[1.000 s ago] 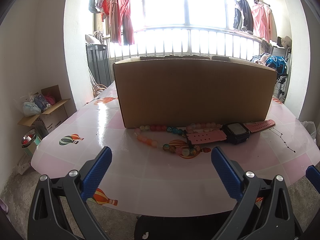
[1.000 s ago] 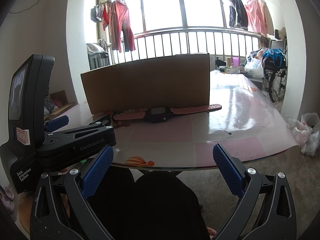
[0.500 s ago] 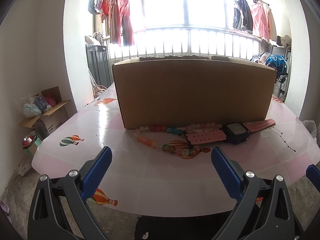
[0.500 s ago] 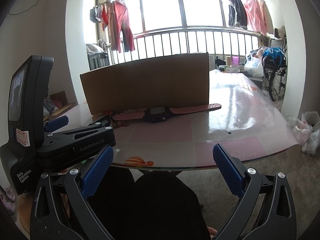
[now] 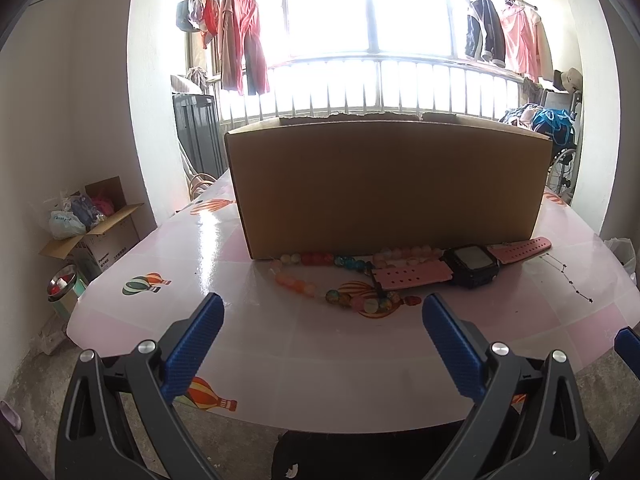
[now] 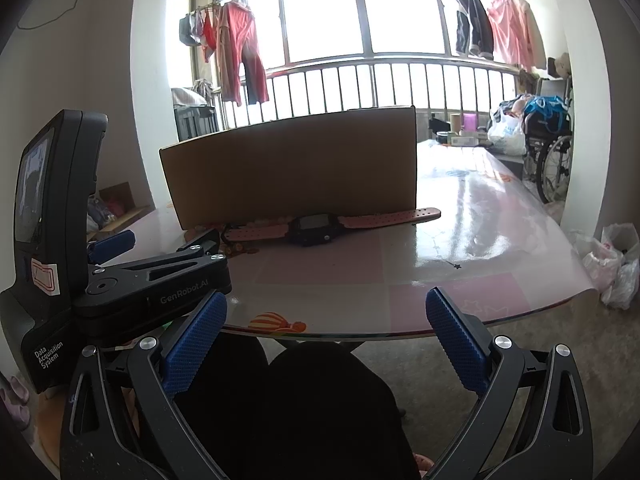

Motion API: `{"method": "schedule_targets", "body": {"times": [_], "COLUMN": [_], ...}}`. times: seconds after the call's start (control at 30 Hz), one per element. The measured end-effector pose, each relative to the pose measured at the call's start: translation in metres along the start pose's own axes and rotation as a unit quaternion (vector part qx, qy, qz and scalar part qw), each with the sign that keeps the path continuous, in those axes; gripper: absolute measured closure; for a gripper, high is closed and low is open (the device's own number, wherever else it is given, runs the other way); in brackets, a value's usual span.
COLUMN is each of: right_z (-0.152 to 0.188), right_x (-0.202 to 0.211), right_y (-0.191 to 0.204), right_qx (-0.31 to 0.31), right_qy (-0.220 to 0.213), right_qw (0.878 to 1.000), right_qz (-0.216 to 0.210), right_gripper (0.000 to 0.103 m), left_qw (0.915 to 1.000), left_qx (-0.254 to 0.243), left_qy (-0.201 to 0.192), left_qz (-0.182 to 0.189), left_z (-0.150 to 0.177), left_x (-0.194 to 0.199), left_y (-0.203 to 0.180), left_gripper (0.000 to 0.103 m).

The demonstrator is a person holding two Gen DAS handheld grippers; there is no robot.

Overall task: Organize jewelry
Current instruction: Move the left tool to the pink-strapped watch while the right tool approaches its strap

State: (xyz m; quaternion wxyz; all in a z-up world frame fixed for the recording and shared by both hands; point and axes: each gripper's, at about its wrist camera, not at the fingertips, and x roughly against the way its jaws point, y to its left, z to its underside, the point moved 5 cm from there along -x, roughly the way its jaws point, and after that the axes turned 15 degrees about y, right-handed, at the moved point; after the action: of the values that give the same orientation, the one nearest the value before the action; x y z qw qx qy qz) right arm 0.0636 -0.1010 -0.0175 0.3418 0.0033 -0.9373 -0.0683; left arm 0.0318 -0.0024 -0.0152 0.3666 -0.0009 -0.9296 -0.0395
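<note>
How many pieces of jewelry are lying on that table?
2: a bead necklace in front of the cardboard box, and a pink-strapped watch just right of it, its strap over the beads. The box may hide more.

My left gripper (image 5: pixel 322 344) hangs wide open, empty, over the pink balloon-print table (image 5: pixel 168 264). Ahead, a multicoloured bead string (image 5: pixel 320 276) and pink-strapped black watch (image 5: pixel 472 266) lie against the brown cardboard box (image 5: pixel 384 188).
</note>
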Motion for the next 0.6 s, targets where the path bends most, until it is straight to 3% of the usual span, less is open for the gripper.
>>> {"method": "schedule_targets", "body": {"times": [0.2,0.37,0.47,0.53,0.6], "right_z": [-0.001,-0.011,-0.023,-0.034,-0.046], "right_x": [0.000,0.003,-0.004,-0.008,-0.012], "right_y": [-0.003,-0.016,-0.022,-0.025,-0.033], "right_qx": [-0.006,-0.028,-0.018,-0.014,-0.021], "right_qy": [0.006,0.007,0.010,0.018,0.027], "right_qw": [1.000,0.999,1.000,1.000,0.999], "right_qz": [-0.004,-0.026,-0.008,-0.009,-0.020], "right_gripper": [0.007,0.007,0.007,0.007,0.009], "left_qw": [0.9999,0.9954,0.9884,0.9790,0.9679], "left_qx": [-0.005,-0.035,-0.100,-0.158,-0.203], "left_qy": [0.006,0.010,0.009,0.016,0.033], "left_qz": [0.011,0.088,0.114,0.128,0.144], "left_z": [-0.001,-0.010,-0.023,-0.030,-0.035], "left_x": [-0.001,-0.001,-0.004,-0.007,-0.012], "left_y": [-0.001,-0.007,-0.024,-0.038,-0.051], "left_gripper": [0.006,0.007,0.012,0.022,0.026]}}
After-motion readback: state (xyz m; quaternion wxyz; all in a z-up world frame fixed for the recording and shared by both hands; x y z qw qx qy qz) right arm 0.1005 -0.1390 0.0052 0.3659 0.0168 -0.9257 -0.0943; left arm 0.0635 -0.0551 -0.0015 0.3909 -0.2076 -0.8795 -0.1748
